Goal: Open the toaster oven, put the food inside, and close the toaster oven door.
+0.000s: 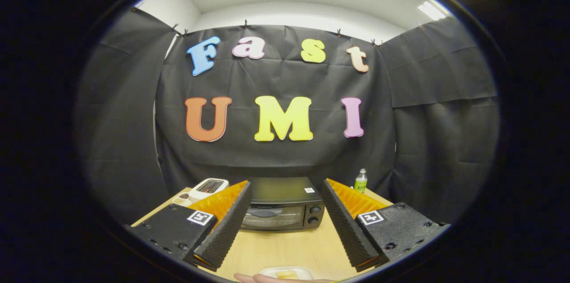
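Observation:
A black toaster oven (281, 205) stands on the wooden table (285, 247) beyond my fingers, its glass door shut and two knobs (314, 214) on its right side. My gripper (285, 205) is open, held above the table, with the oven showing between the two fingers and nothing held. Close beneath the gripper, a white dish (287, 272) holds a piece of yellow food, and a person's finger (254, 278) touches the dish's near edge.
A white appliance (208, 187) sits on the table to the left of the oven. A small bottle with a green label (360, 180) stands behind the oven to the right. Black cloth walls close in the table on three sides.

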`<state>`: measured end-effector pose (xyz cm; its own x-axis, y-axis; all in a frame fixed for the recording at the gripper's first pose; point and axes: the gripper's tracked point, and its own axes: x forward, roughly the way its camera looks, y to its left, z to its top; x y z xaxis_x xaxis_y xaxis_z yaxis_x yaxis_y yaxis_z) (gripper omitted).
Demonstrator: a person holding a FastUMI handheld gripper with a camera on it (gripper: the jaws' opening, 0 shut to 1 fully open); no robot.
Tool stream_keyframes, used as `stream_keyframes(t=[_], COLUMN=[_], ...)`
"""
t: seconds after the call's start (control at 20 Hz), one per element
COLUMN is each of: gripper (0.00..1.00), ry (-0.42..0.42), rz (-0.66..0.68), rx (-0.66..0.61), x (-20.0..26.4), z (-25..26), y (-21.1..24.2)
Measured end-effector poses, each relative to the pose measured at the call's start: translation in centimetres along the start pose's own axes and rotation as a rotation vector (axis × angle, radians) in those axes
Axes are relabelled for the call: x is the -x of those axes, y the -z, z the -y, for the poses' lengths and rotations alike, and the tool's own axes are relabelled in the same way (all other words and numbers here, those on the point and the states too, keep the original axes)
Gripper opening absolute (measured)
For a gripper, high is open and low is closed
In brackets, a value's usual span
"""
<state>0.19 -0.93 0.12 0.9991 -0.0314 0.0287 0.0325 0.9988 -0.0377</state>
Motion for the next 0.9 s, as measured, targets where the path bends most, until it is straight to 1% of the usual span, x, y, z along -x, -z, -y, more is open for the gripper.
stream_keyframes(t=[0.2, 0.4, 0.6, 0.9], gripper=[1.00, 1.00, 1.00, 1.00], ry=[0.004, -0.002, -0.040, -0.068], rz=[-0.019, -0.008, -0.063, -0.131], rx=[0.007, 0.029, 0.045, 0.100], x=[-1.4, -4.2, -8.1, -14.1], z=[0.0, -0.8, -2.6, -5.3], y=[1.1, 2.4, 5.6, 11.0])
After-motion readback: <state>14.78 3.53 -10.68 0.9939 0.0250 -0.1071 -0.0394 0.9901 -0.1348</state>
